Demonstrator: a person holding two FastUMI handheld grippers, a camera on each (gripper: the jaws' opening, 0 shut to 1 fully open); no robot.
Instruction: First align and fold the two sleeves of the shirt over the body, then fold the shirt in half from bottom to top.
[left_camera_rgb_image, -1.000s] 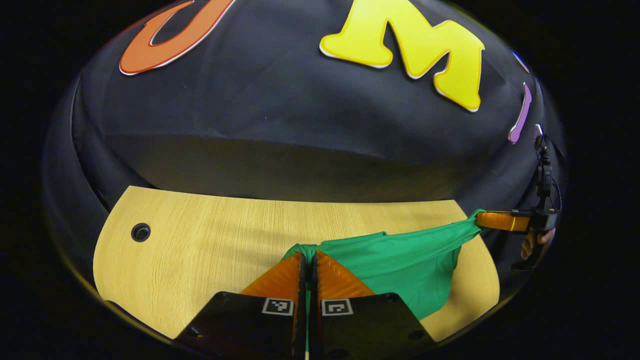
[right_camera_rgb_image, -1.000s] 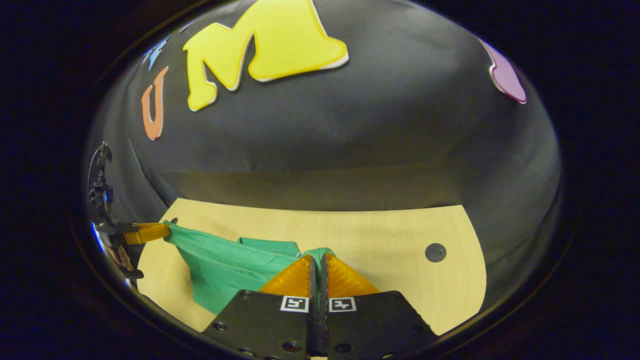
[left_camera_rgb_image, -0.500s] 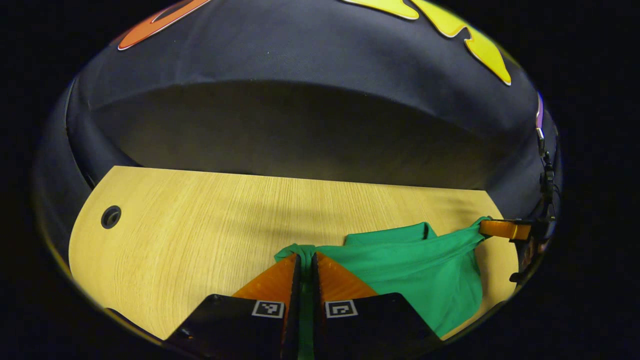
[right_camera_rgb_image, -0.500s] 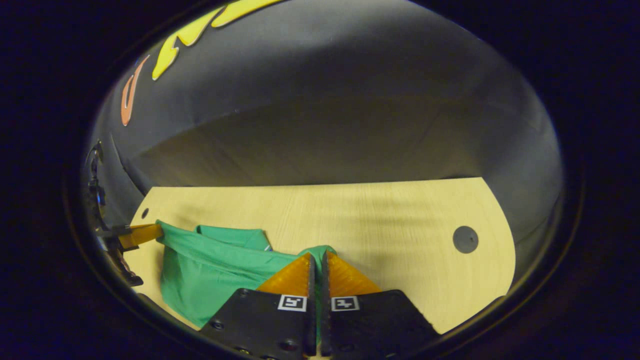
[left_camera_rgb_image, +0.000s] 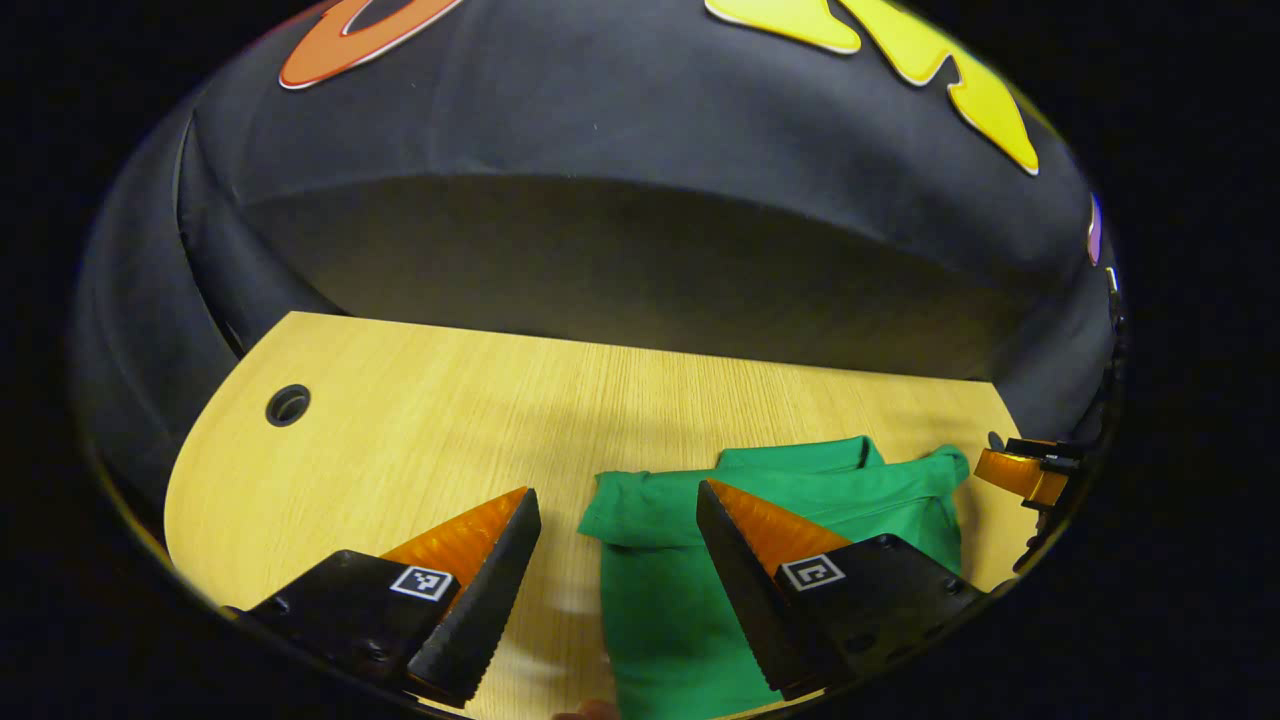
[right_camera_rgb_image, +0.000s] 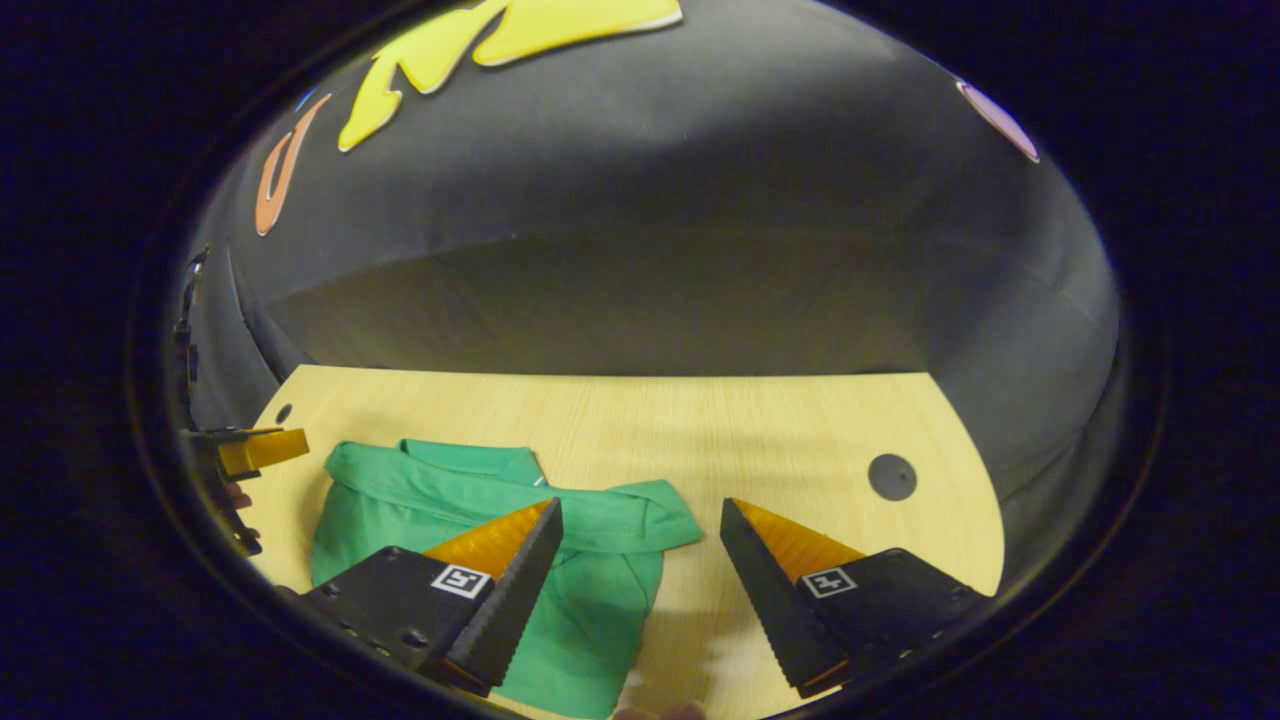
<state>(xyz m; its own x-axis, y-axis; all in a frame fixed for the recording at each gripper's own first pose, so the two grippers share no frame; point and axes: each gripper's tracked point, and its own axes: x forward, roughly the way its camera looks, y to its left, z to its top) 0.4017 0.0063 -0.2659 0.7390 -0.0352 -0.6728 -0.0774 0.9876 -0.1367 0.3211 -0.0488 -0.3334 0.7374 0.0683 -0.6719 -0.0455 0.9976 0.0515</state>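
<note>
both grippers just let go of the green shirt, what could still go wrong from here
1. The top edge of the green shirt lies as a rumpled band, not flat, so the fold may spring open or end up uneven.
2. The left gripper and right gripper hang open just above the cloth; pulling back low could snag an edge and drag the fold apart.
3. In the left gripper view the shirt sits toward the near part of the table, so a tug might slide it off.

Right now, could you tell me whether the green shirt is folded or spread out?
Folded: the green shirt lies doubled on the table, its top layer over the body.
</note>
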